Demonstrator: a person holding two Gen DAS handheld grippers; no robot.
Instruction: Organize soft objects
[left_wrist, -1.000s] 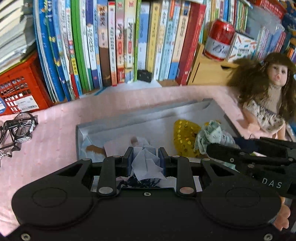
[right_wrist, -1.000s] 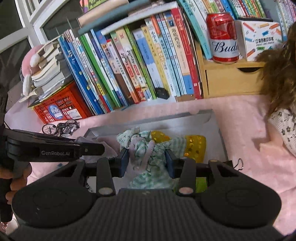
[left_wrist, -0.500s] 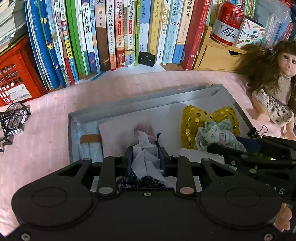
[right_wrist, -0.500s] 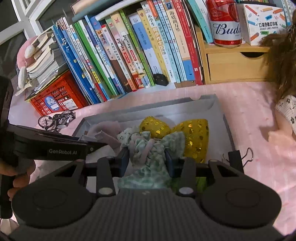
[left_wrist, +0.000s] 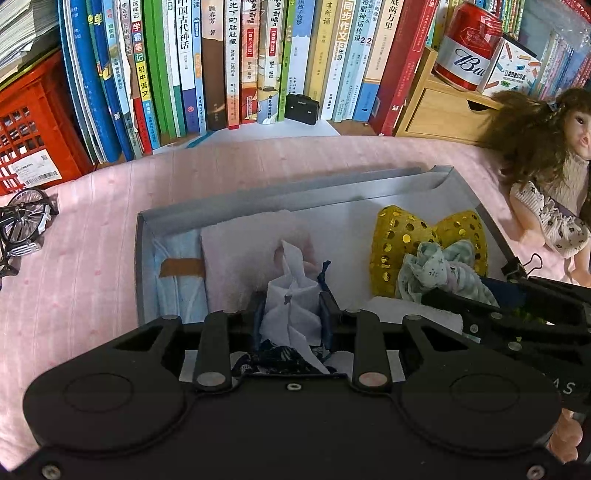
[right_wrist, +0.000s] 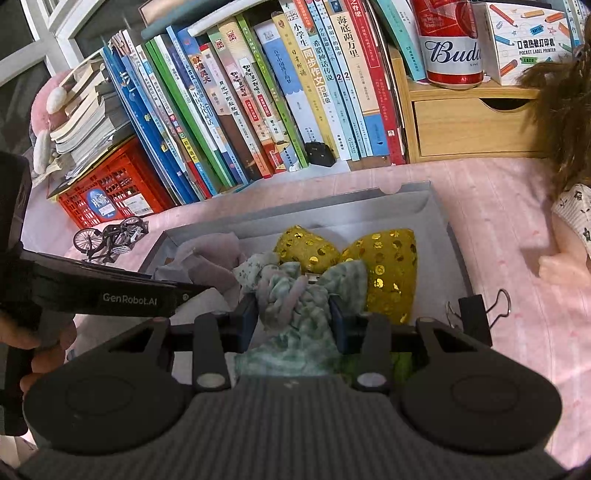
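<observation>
A grey shallow box (left_wrist: 295, 188) lies on the pink cloth. In it are a yellow sequined bow (left_wrist: 402, 236), a pale pink cloth (left_wrist: 243, 240) and a blue face mask (left_wrist: 177, 273). My left gripper (left_wrist: 291, 314) is shut on a white cloth pouch with a dark blue drawstring (left_wrist: 291, 299), just above the box's near side. My right gripper (right_wrist: 293, 314) is shut on a pale green floral cloth (right_wrist: 295, 291), which lies against the yellow bow (right_wrist: 384, 262) inside the box (right_wrist: 439, 218). The right gripper also shows in the left wrist view (left_wrist: 461, 314).
A row of books (left_wrist: 240, 62) stands behind the box. A red crate (left_wrist: 26, 125) and a small model bicycle (left_wrist: 22, 221) are at the left. A wooden drawer unit (left_wrist: 439, 107) holds a red can (left_wrist: 469, 48). A doll (left_wrist: 546, 170) lies at the right beside a binder clip (right_wrist: 476, 310).
Both grippers have moved down and forward over the box with their cloths still held. The green cloth now rests lower against the yellow bow.
</observation>
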